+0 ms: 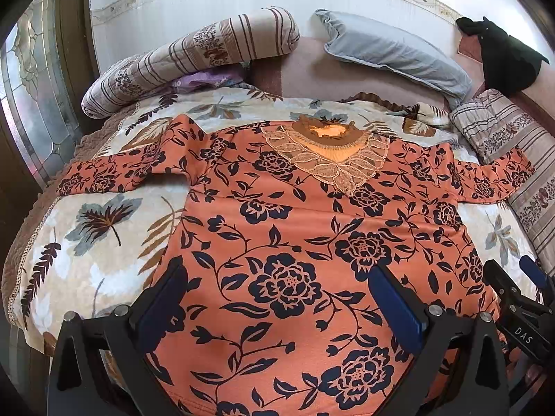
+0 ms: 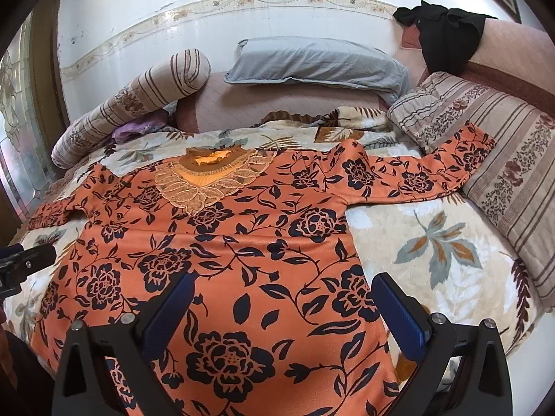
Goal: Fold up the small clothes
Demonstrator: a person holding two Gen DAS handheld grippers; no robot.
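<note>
Around me, a striped bolster (image 1: 194,55), a grey pillow (image 1: 392,52) and a black cloth (image 1: 506,55) are lying at the far side of the bed, and a striped cushion (image 2: 492,145) is sitting under one sleeve end. Nothing is blocking my reach. The top (image 1: 298,242) is lying flat, face up, on the leaf blanket (image 1: 90,228), sleeves spread wide; it is orange with dark flowers and a lace collar. My left gripper (image 1: 281,298) and right gripper (image 2: 284,308) are hovering over its lower half, spread wide, grasping nothing. "DAS" is showing on the right gripper's body in my left view.
</note>
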